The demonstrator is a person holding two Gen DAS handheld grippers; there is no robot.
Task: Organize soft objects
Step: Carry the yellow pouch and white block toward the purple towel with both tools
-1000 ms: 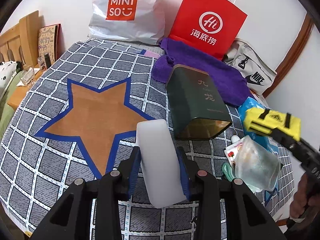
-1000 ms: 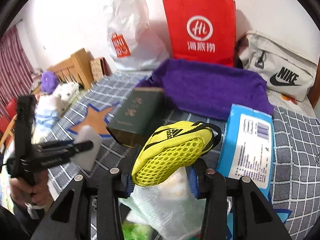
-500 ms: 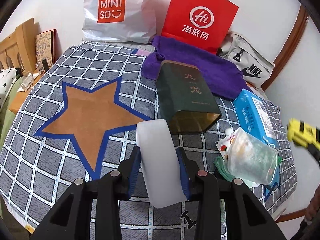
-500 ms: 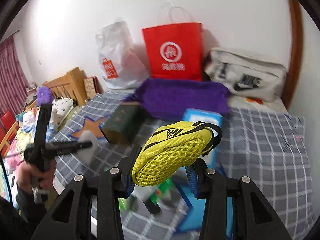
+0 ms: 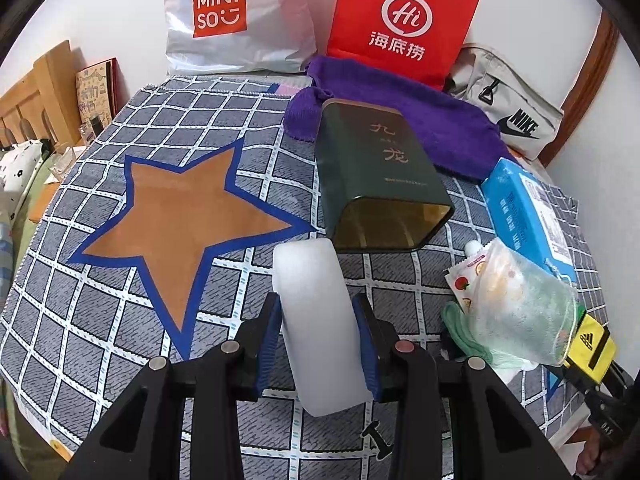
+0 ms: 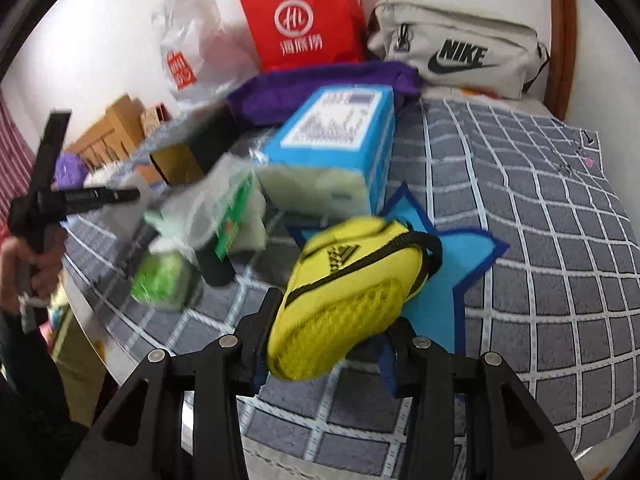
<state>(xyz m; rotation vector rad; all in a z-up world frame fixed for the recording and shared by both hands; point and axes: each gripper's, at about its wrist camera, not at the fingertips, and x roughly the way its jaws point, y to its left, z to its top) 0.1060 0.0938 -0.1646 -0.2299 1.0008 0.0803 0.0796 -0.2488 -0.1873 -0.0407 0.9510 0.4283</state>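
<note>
My left gripper (image 5: 318, 334) is shut on a white foam block (image 5: 316, 320) and holds it above the checked cloth, beside the brown star (image 5: 188, 220) and just before the open mouth of a dark green tin (image 5: 380, 176). My right gripper (image 6: 324, 332) is shut on a yellow mesh Adidas pouch (image 6: 348, 296) above a blue star (image 6: 452, 276) on the cloth. The pouch also shows at the right edge of the left wrist view (image 5: 592, 346). A purple towel (image 5: 440, 124) lies behind the tin.
A blue tissue pack (image 5: 528, 208), a clear plastic bag of small items (image 5: 516, 300) and a green cloth (image 5: 460, 328) lie at the right. A Miniso bag (image 5: 236, 20), a red paper bag (image 5: 400, 20) and a Nike bag (image 5: 508, 116) stand along the wall.
My right gripper has swung down and to the right with the yellow pouch, from high above the clutter to low over the blue star. The left gripper with the foam block has pulled back slightly.
</note>
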